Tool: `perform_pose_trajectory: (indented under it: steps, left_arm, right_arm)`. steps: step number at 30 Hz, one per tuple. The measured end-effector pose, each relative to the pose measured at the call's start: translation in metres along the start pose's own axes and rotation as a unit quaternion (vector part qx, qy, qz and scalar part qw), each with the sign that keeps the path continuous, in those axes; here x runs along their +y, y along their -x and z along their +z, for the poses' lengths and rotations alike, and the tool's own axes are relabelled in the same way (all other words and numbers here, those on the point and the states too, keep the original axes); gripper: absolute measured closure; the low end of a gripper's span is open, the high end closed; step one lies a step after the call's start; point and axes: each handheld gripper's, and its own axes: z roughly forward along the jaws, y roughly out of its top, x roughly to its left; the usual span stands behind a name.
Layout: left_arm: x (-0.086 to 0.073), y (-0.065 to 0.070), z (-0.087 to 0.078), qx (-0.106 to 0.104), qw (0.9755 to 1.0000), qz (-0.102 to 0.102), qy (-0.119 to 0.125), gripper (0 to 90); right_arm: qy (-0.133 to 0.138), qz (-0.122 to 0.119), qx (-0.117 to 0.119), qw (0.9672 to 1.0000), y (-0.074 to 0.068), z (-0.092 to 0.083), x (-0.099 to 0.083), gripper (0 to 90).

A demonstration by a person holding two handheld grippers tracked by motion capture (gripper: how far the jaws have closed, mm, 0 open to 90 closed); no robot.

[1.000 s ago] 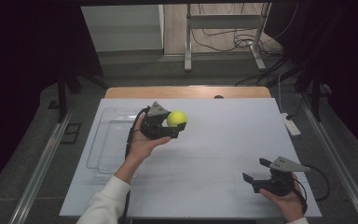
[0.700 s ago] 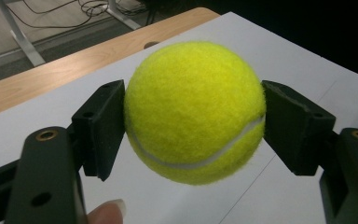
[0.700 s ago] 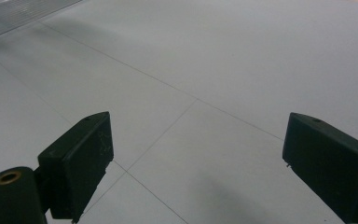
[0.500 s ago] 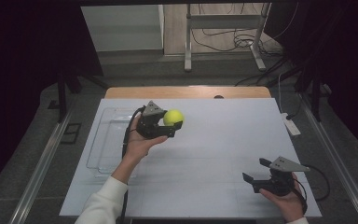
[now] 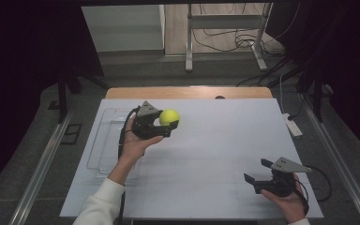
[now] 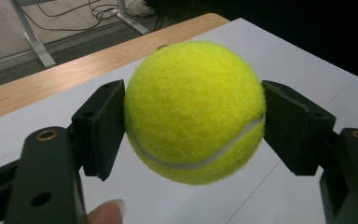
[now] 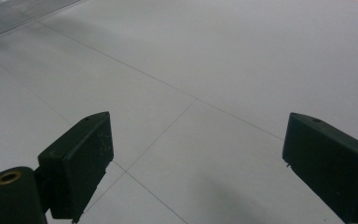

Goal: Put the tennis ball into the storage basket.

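pinching tennis ball [image 6: 195,111]: left tool [image 5: 166,123], beside clear tray [image 5: 104,140]; right tool [image 5: 258,172] spread.

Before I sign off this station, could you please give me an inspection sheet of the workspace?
Surface: white table, wooden edge at the far side.
Job's things: yellow tennis ball held above the table; clear tray at the table's left.
Clutter: white power strip at the right edge.
Grippers: left tool shut on the tennis ball; right tool open, nothing between its jaws, low near the front right corner.
Cables: one trails from each tool; more lie on the floor behind.
Surroundings: metal stand legs beyond the table, dark sides.
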Motion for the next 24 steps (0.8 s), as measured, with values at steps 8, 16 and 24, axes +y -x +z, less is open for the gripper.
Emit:
perform_pose_trajectory:
  steps: [8,16,24]
  left_arm:
    - [-0.004,-0.006,-0.005,0.006,1.0,-0.006,0.002,27.4]
    - [-0.003,-0.01,-0.013,0.011,0.9999,-0.009,0.006,27.4]
    - [-0.002,-0.013,-0.021,0.019,0.9997,-0.009,0.009,27.4]
  right_arm:
    - [0.001,0.001,-0.002,1.0,0.0,0.0,0.0,8.8]
    - [0.003,0.003,-0.002,1.0,0.0,-0.001,0.0,8.8]
    - [0.003,0.003,-0.002,1.0,0.0,-0.001,0.0,8.8]
